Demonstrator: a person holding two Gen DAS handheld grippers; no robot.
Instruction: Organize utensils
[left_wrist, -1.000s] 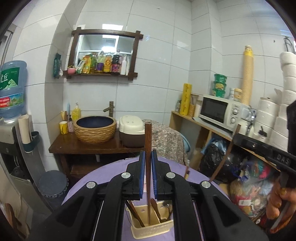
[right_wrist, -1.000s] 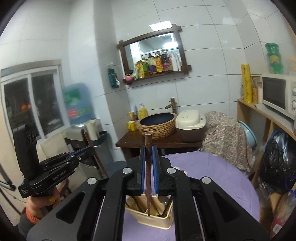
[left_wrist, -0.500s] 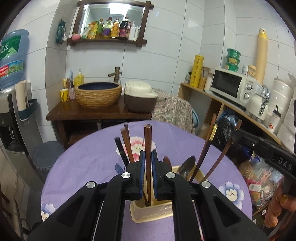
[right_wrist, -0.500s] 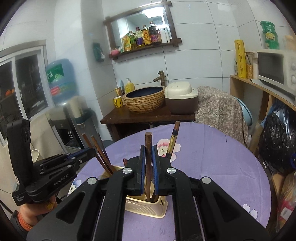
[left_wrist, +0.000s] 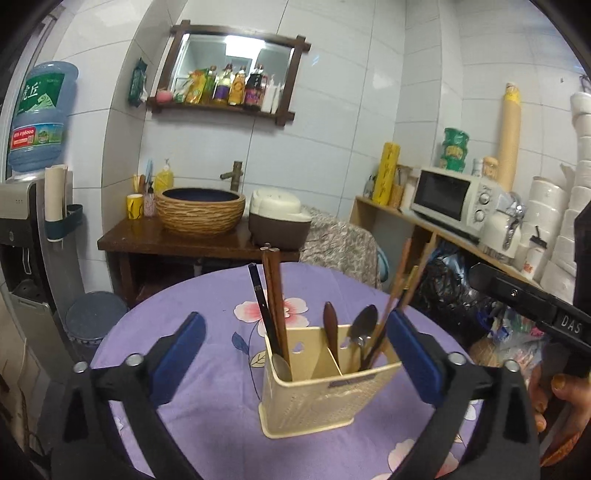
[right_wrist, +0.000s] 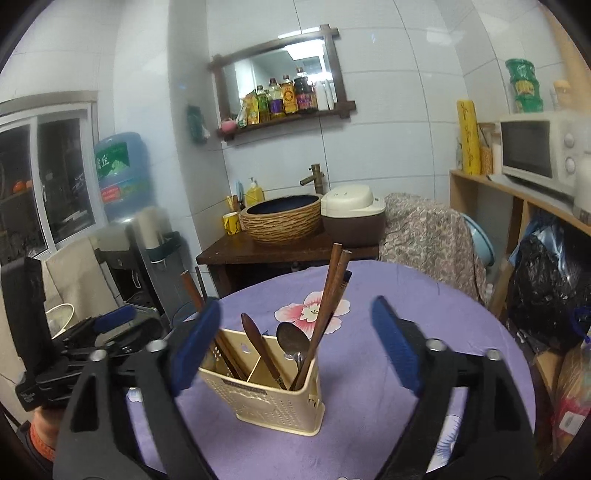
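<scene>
Both grippers, left (left_wrist: 295, 347) and right (right_wrist: 295, 339), have just sprung wide, empty, flanking the cream perforated plastic holder (left_wrist: 325, 398). Brown wooden chopsticks (right_wrist: 327, 306) stand dropped inside. Next, probably, lifting clear.

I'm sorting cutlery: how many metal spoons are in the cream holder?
2. One silver metal spoon stands bowl-up in the right compartment of the cream perforated plastic holder; a second spoon shows its bowl low in the left compartment. Others may be hidden.
</scene>
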